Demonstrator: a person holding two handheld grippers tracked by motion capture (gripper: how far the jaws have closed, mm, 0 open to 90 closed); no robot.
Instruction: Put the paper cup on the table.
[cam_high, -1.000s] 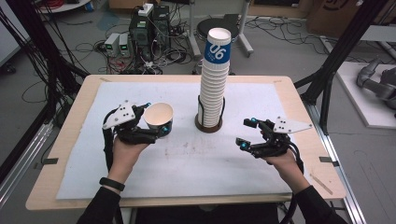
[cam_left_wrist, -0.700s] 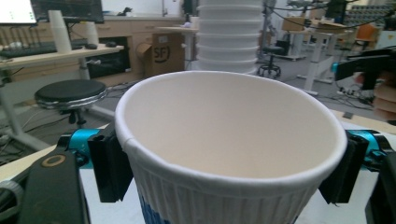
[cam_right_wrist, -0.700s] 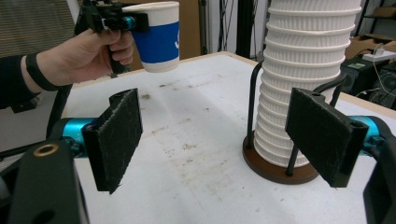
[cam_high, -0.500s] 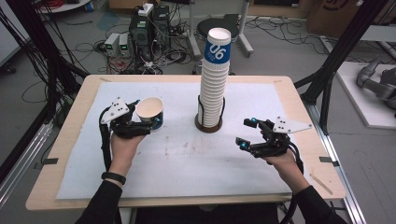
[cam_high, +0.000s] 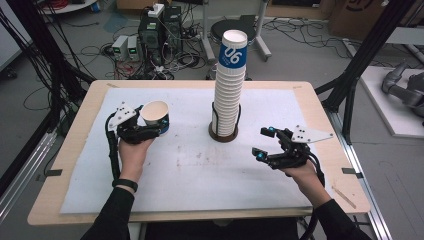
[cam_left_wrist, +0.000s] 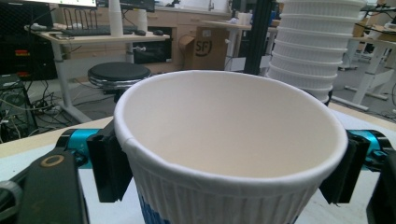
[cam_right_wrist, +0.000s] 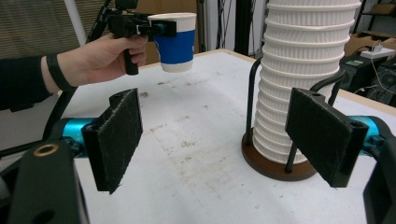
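Observation:
My left gripper (cam_high: 152, 126) is shut on a white paper cup with a blue band (cam_high: 156, 116), mouth up, held a little above the white mat at the table's left. Its black pads (cam_left_wrist: 109, 168) press the ribbed wall on both sides of the cup (cam_left_wrist: 224, 140). A tall stack of the same cups (cam_high: 230, 85) stands in a round brown wire holder (cam_high: 223, 134) at the table's middle. My right gripper (cam_high: 262, 142) hovers right of the holder, open, with nothing between its pads (cam_right_wrist: 119, 135). From there the stack (cam_right_wrist: 303, 70) is ahead on the right and the held cup (cam_right_wrist: 175, 42) is far off.
A white mat (cam_high: 200, 175) covers the wooden table (cam_high: 75, 210). Black frame posts (cam_high: 360, 65) rise at both sides. Beyond the far edge are a stool (cam_high: 235, 25), computer boxes (cam_high: 150, 35) and loose cables on the floor.
My left hand has carried the cup to the left, away from the stack, and set it more upright. The right hand has stayed where it was.

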